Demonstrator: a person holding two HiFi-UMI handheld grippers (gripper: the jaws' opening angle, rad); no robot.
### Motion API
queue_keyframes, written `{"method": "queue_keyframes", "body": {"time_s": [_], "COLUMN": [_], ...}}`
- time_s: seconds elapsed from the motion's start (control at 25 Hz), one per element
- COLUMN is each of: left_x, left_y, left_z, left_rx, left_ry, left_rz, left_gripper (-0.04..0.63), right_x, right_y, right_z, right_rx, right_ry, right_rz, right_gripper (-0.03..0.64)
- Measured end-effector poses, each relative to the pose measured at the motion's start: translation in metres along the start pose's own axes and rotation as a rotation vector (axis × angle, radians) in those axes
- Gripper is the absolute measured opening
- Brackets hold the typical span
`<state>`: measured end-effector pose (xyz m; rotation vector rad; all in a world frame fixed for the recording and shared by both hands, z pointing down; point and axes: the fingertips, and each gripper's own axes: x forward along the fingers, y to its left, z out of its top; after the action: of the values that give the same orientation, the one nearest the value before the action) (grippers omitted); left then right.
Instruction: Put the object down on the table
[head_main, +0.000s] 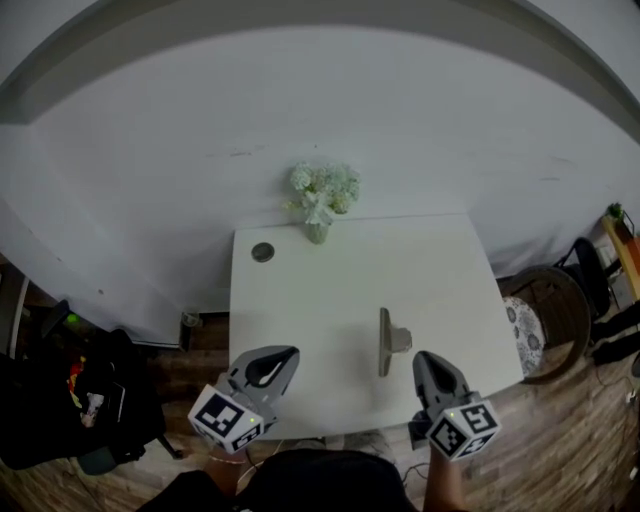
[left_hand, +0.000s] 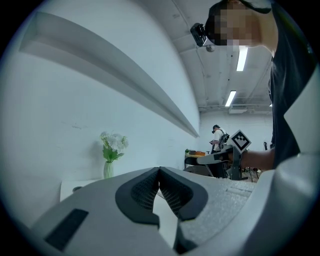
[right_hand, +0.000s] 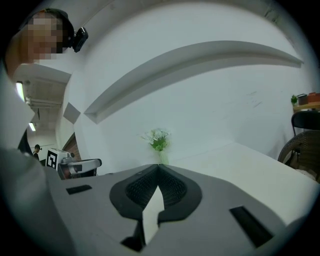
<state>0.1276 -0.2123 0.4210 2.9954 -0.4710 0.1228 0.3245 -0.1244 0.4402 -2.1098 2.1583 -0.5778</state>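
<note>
A grey object (head_main: 388, 341), a thin flat bar with a short stub on its right side, lies on the white table (head_main: 330, 300) near the front right. My right gripper (head_main: 423, 358) hovers just right of it, apart from it, jaws shut with nothing between them (right_hand: 159, 167). My left gripper (head_main: 289, 353) hangs over the table's front left, also shut and empty (left_hand: 159, 170). Each gripper shows in the other's view: the right gripper (left_hand: 231, 156) and the left gripper (right_hand: 76, 167).
A small vase of white flowers (head_main: 321, 198) stands at the table's far edge against the white wall, with a dark round disc (head_main: 263, 252) to its left. A chair (head_main: 545, 315) stands right of the table. Dark bags (head_main: 70, 400) lie on the floor at left.
</note>
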Motion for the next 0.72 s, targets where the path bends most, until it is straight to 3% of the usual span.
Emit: {"method": "queue_keyframes", "body": {"time_s": [0.16,0.72], "left_x": [-0.005,-0.016], "left_y": [-0.003,-0.005], "left_z": [-0.001,-0.008], "left_rx": [0.002,-0.010], "left_ry": [-0.002,0.001], "left_rz": [-0.010,-0.022], "left_gripper": [0.000,0.000], "right_x": [-0.007,-0.014], "right_y": [0.012,0.029], "right_z": [-0.001,-0.006], "right_rx": [-0.038,-0.016], "right_ry": [0.003,-0.008], "right_rz": [0.005,0.024], "right_gripper": [-0.002,-0.003]}}
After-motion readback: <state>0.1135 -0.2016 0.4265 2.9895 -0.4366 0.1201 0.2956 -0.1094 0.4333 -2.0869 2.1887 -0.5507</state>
